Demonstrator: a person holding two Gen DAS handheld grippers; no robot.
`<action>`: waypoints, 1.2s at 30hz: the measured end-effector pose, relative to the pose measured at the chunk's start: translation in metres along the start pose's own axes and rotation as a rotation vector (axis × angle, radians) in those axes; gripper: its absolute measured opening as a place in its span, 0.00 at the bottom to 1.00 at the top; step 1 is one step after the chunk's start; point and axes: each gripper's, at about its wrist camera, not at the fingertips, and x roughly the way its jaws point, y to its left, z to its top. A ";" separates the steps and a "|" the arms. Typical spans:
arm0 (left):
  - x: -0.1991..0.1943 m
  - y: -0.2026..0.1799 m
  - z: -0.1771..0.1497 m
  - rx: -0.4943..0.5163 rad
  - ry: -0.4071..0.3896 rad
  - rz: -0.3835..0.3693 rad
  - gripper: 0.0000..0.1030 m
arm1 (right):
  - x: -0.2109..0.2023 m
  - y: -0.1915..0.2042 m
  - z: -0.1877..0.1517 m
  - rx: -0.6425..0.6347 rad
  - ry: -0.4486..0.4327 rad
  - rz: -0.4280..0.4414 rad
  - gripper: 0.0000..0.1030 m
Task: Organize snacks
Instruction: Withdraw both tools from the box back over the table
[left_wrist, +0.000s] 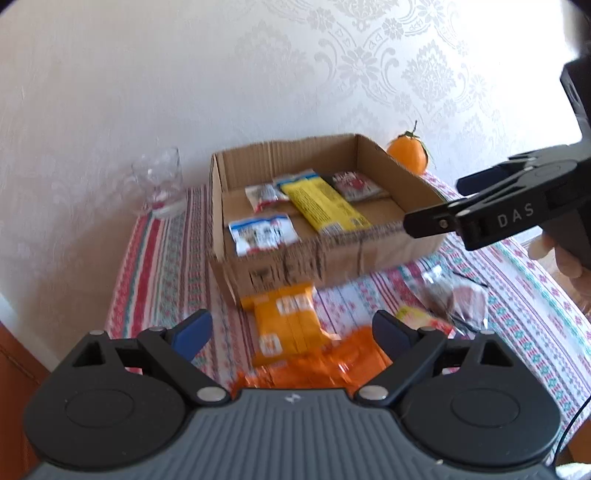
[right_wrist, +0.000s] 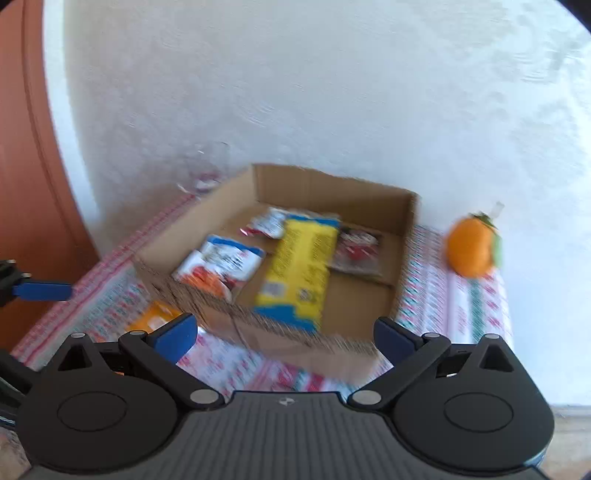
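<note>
Directly beneath the left gripper (left_wrist: 291, 334), whose blue-padded fingers (left_wrist: 192, 332) stand wide apart and hold nothing, lies a crinkled shiny orange foil wrapper (left_wrist: 325, 365) on the counter. Just past it, toward the shallow brown cardboard box (left_wrist: 332, 258), an orange-yellow snack packet (left_wrist: 286, 325) rests flat on the striped red, white and teal tablecloth (left_wrist: 162, 266), its far end close to the box's near wall. To the right of that packet sit a small yellow-and-red packet (left_wrist: 421, 319) and a clear plastic bag with dark contents (left_wrist: 454, 299), both on the cloth in front of the box.

Inside the box, a long yellow snack pack (left_wrist: 323, 205) lies roughly in the middle. Left of it are two white, blue and red sachets, one near the front wall (left_wrist: 260, 232) and one further back (left_wrist: 264, 197); a dark red packet (left_wrist: 356, 186) lies to its right, at the back.

The right gripper (right_wrist: 284, 338) hovers above the box's near right corner, fingers spread wide and empty; in the left wrist view it reaches in from the right, level with the box's right wall.

Beyond the box's left rear corner stands a clear drinking glass (left_wrist: 160, 181). An orange fruit with green leaves (left_wrist: 408, 151) sits behind the right rear corner, against the white patterned wall (left_wrist: 258, 74).
</note>
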 end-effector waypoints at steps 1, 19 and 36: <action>-0.002 -0.003 -0.005 -0.010 0.004 -0.004 0.91 | -0.003 0.000 -0.007 0.002 -0.006 -0.022 1.00; -0.019 -0.060 -0.063 -0.053 0.054 -0.064 0.92 | -0.031 -0.006 -0.084 0.132 0.013 -0.184 1.00; -0.020 -0.069 -0.066 -0.064 0.089 -0.026 0.92 | 0.021 -0.008 -0.079 0.120 0.097 -0.186 1.00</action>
